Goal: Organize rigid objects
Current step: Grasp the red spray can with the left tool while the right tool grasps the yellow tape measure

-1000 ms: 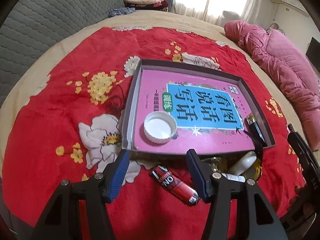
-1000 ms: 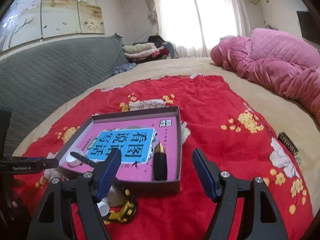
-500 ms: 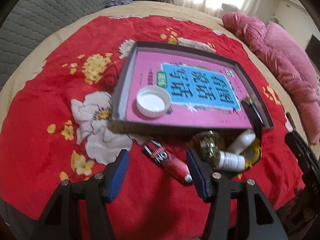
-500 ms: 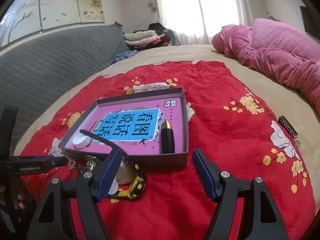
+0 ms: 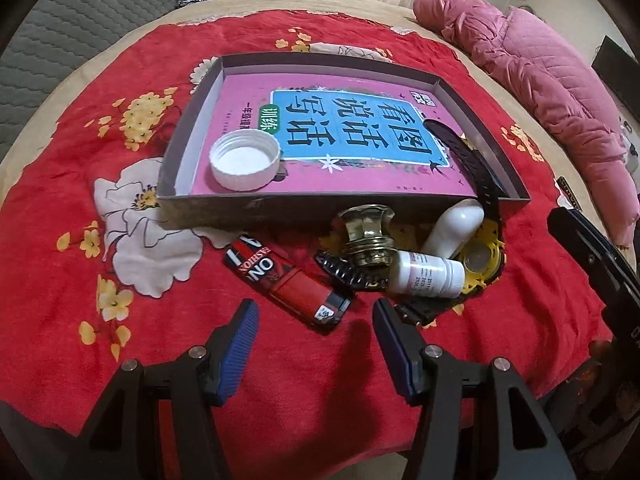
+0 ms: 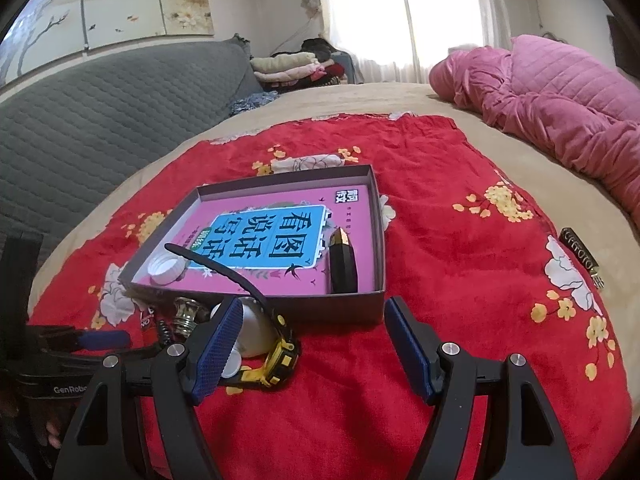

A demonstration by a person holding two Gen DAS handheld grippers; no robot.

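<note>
1. The left gripper (image 5: 314, 332) is standing wide open with nothing between its blue pads, and it is pointing down at the red lighter (image 5: 286, 280), which is lying on the red blanket (image 5: 80, 208) just in front of its fingertips. It is not touching the lighter.

2. The right gripper (image 6: 314, 344) is also gaping open and holding nothing. It is hovering over the blanket near the front right corner of the box (image 6: 376, 236).

3. Judging by what is lying where, the task is looking only partly done. Inside the shallow box a pink book (image 5: 320, 136) is covering the floor, a white cap (image 5: 245, 163) is sitting on it near the front left, and a black pen-like object (image 6: 343, 260) is lying along the right wall.

4. Several rigid things are waiting outside, bunched against the front wall of the box: the lighter, a brass knob (image 5: 370, 236), a black coiled spring (image 5: 344, 274), a small white bottle (image 5: 426, 276), a white rounded container (image 5: 456, 226) and a yellow watch (image 5: 482, 260), whose black strap is arching over the box wall.

5. A dark tag-like item (image 6: 578, 256) is lying well apart, near the right edge of the blanket.

6. The lighter is seeming the likely next pick for the left gripper.
</note>
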